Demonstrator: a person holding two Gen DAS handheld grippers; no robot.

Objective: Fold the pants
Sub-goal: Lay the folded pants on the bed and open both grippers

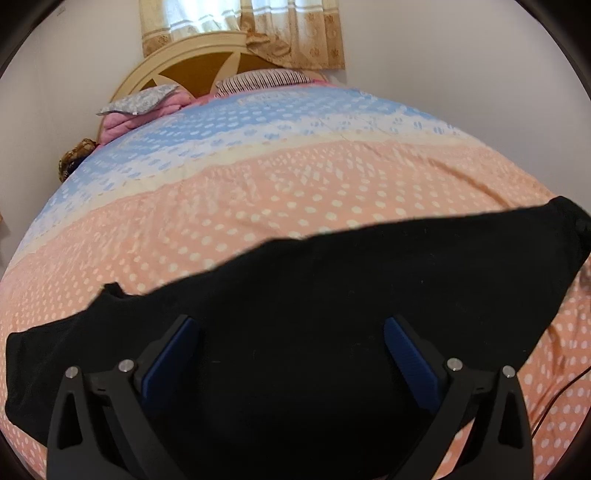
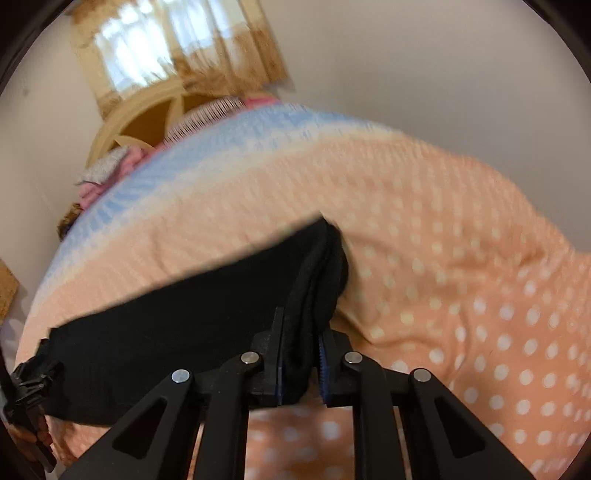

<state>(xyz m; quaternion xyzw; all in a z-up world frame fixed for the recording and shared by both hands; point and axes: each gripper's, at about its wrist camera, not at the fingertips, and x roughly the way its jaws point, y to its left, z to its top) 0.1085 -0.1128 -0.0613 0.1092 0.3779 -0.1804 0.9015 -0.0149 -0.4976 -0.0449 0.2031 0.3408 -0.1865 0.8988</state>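
Observation:
Black pants (image 1: 332, 288) lie across the near part of a bed with a peach and blue dotted sheet (image 1: 258, 192). In the left wrist view my left gripper (image 1: 291, 325) stands wide open just above the black cloth, its blue pads apart and nothing pinched between them. In the right wrist view the pants (image 2: 184, 325) stretch off to the left, and my right gripper (image 2: 301, 343) is shut on a bunched edge of the pants at their right end. The other gripper (image 2: 31, 384) shows at the far left edge of that view, held in a hand.
A cream and brown headboard (image 1: 192, 70) and pillows (image 1: 258, 79) stand at the far end of the bed under a curtained window (image 1: 240, 26). A folded pink and grey cloth (image 1: 140, 107) lies by the headboard. A thin cable (image 1: 561, 391) runs over the sheet at right.

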